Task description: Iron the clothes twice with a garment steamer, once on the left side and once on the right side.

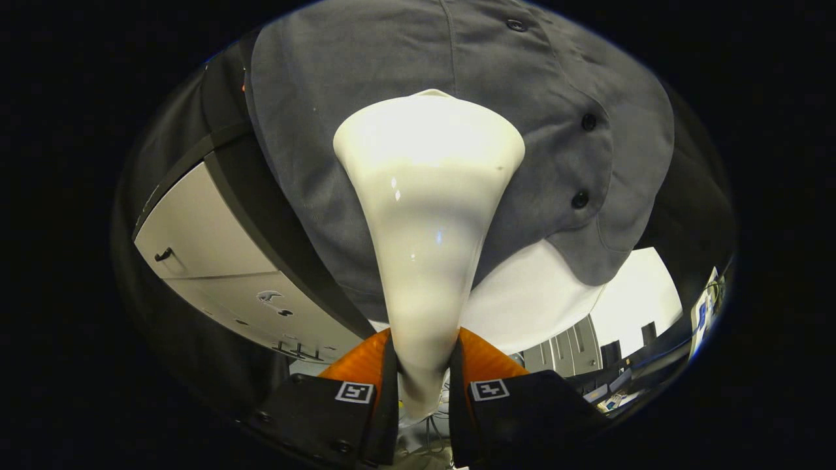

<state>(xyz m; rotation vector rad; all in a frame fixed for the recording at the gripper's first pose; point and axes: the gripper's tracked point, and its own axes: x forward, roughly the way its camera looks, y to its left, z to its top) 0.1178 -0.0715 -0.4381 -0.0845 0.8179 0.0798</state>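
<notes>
Steamer against the grey shirt
The gripper pinches the white steamer by its narrow handle; its wide head lies against the shirt beside the buttons

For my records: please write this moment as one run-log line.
gripper: shut on steamer | steamer head: against grey shirt | buttons: beside head

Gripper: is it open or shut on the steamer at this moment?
Shut on the steamer. Both fingers of the gripper press its narrow handle from either side, and its wide head lies against the grey shirt.
</notes>
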